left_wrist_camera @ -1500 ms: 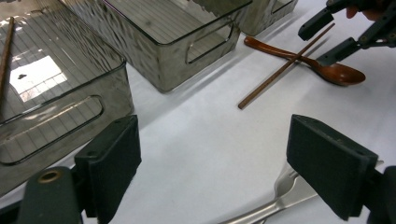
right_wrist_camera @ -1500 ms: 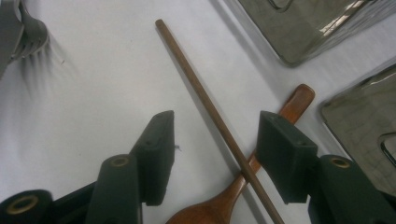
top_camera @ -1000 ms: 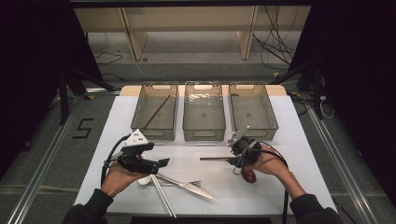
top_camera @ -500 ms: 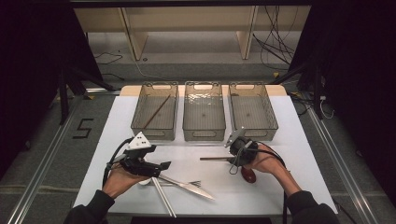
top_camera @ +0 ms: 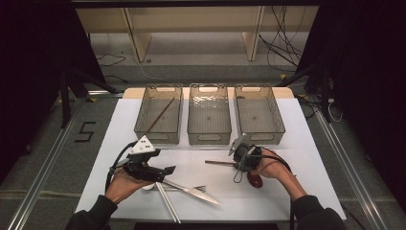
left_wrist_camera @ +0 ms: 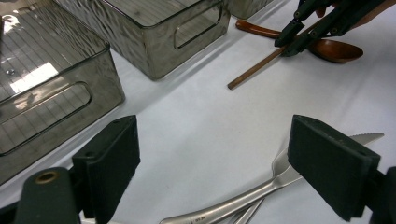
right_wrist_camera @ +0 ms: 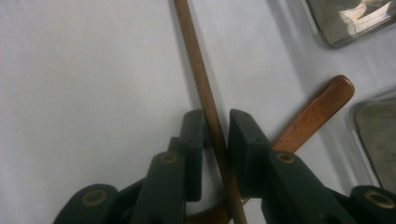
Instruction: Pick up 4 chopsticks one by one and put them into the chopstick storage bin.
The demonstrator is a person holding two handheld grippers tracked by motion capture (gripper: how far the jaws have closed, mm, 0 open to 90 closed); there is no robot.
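A black figure "5" (top_camera: 85, 131) is marked on the grey floor left of the table; a tiny stamp on a fork handle (left_wrist_camera: 201, 217) is too small to read

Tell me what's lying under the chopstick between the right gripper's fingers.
The wooden spoon passes beneath the chopstick; its handle shows to the right. The right gripper covers the crossing and the bowl.

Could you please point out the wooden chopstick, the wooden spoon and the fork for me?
wooden chopstick (right_wrist_camera: 201, 74), right gripper view, mid shaft ahead of the jaws.
wooden spoon (left_wrist_camera: 338, 50), left gripper view, its bowl.
fork (top_camera: 197, 189), high view, near the tines.
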